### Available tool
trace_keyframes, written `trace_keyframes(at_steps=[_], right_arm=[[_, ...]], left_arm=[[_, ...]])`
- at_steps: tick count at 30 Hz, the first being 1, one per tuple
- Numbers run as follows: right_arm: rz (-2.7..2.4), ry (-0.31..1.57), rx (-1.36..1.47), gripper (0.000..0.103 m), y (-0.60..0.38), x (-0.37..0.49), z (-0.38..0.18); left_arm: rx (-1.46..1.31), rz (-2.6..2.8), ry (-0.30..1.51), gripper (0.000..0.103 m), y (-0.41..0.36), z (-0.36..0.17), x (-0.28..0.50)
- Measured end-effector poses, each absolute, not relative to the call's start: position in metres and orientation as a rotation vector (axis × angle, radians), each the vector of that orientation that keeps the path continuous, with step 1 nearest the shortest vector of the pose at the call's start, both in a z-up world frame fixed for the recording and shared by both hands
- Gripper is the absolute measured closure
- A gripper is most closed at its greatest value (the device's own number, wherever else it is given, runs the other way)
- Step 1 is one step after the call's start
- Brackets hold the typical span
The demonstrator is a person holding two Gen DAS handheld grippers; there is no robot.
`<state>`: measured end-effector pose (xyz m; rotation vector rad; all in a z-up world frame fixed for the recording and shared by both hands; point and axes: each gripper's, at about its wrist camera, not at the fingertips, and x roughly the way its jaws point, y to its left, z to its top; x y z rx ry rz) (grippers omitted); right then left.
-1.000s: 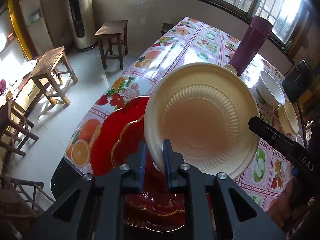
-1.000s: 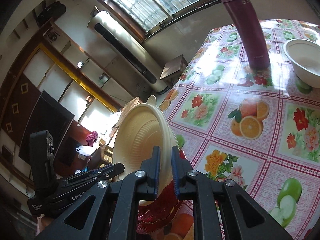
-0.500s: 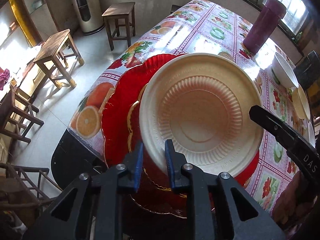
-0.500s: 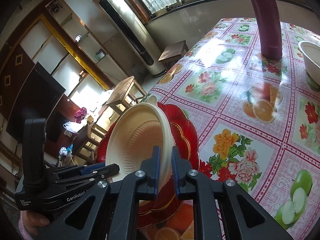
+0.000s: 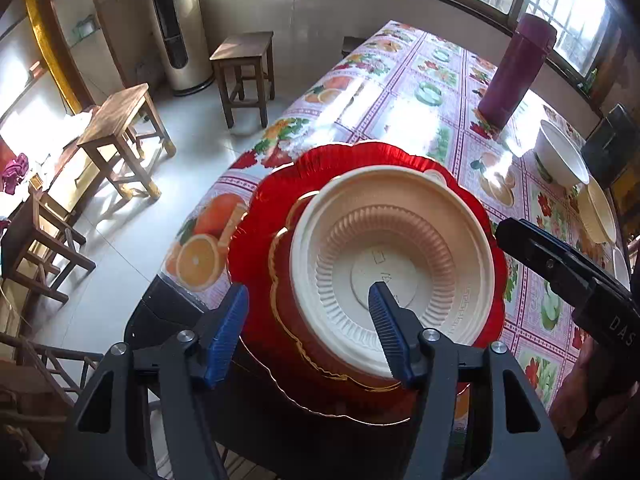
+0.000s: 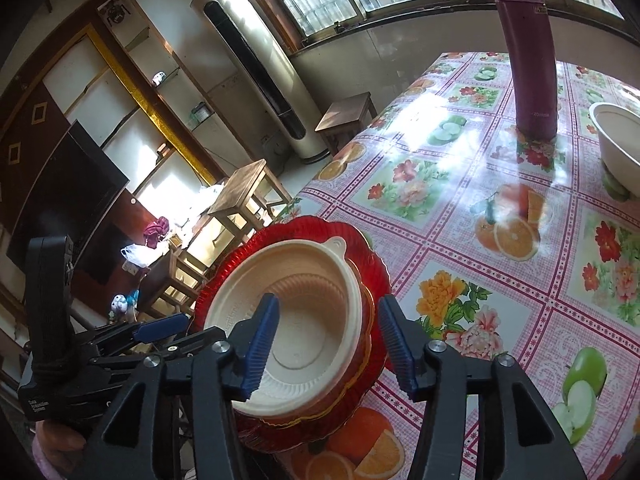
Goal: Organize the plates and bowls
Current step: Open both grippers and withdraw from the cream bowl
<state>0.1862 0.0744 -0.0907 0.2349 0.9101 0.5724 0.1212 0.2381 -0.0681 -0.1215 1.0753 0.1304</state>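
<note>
Lowered since a moment ago, the cream plate [image 5: 394, 264] now nests on the red plates [image 5: 260, 240] at centre frame, so both grippers' fingers [image 5: 228, 324] spread wide, released.

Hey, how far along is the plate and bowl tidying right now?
Done: the cream plate sits stacked on the red plate. In hand: nothing; left claw and right claw are open. Left: white bowl and another cream dish across the table.
</note>
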Motion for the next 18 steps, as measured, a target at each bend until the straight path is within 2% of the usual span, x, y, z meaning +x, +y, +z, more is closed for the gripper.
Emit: trace_keyframes(at_steps=[3, 7, 12, 14, 18], right_arm=[[0.567, 0.859, 0.248, 0.038, 0.068, 0.182, -0.082], [0.557, 0.769, 0.240, 0.023, 0.062, 0.172, -0.070], [0.571, 0.719, 0.237, 0.013, 0.048, 0.168, -0.063], [0.559, 0.698, 0.267, 0.002, 0.033, 0.170, -0.060], [0.491, 0.655, 0.323, 0.000, -0.007, 0.169, -0.059]], left_arm=[[-0.122, 0.150, 0.990, 0.028, 0.239, -0.055, 0.117], [-0.120, 0.129, 0.894, 0.027, 0.231, -0.041, 0.114], [-0.082, 0.086, 0.789, 0.026, 0.199, -0.026, 0.115], [-0.094, 0.043, 0.753, 0.026, 0.188, -0.022, 0.116], [-0.111, -0.045, 0.729, 0.023, 0.163, -0.020, 0.123]])
